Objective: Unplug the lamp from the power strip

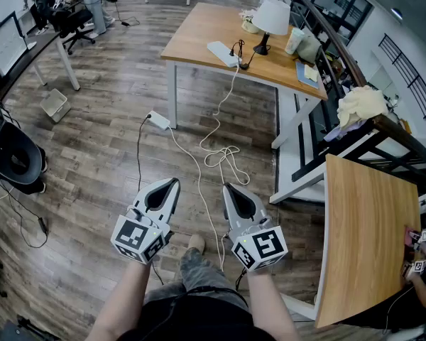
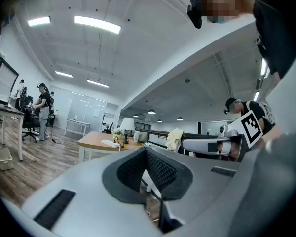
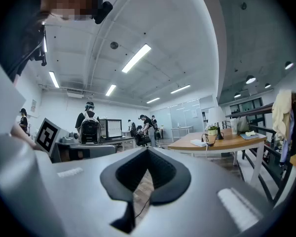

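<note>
A grey-brown wooden plank floor (image 1: pixel 113 69) runs under a long light-wood desk on white legs (image 1: pixel 199 34). Well to the left of the desk, a small white plastic bin (image 1: pixel 55 104) sits on the boards, and a round black tub-shaped seat (image 1: pixel 14 158) stands closer in. A crumpled pale yellow cloth (image 1: pixel 361 105) lies over the dark metal railing (image 1: pixel 341 48), beside a second light-wood tabletop (image 1: pixel 369 233).
</note>
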The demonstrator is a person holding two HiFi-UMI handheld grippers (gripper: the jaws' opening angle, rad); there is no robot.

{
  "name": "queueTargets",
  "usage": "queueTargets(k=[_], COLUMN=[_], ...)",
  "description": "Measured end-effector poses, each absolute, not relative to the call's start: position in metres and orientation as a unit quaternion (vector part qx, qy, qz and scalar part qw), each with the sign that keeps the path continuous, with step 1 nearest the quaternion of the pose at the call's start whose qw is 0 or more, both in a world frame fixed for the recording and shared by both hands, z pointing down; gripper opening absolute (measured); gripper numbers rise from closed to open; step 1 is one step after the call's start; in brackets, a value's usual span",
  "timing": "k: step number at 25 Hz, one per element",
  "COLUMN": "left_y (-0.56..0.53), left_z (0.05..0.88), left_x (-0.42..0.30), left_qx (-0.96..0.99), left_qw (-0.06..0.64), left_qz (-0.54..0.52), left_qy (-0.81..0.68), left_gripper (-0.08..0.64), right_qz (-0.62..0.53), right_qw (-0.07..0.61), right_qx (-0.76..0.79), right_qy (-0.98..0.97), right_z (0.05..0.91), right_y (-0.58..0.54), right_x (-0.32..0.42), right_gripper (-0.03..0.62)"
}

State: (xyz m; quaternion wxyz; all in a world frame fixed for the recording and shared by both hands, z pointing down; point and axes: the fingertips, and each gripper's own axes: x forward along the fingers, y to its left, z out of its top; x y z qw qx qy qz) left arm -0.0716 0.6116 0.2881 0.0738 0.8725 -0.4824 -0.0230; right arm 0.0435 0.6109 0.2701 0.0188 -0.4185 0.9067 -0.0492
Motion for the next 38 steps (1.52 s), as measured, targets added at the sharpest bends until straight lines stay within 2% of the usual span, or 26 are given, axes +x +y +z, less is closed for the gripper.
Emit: queueTargets(k=[19, 31, 38], left_y=[0.449, 0.346, 0.264], left_z=[0.283, 0.287, 0.290], left_x=[-0.066, -0.074, -0.102], left_qx=[0.861, 0.873, 0.877], left_qw=[0.066, 0.059, 0.080], left_qz=[-0.042, -0.035, -0.036], left_qy=[-0.503, -0.483, -0.473], left_gripper=[-0.003, -0.003, -0.003], right_qz=[-0.049, -0.063, -0.068], right_qw=[0.029, 0.026, 0.016], right_qx=[-0.421, -0.434, -0.450], right_qy=[0.905, 0.899, 0.890], right_z=[0.270, 0.280, 0.278], right_y=[0.459, 0.362, 0.287], right_x=[0.065, 0.050, 0.028], right_gripper=[0.008, 0.008, 0.008])
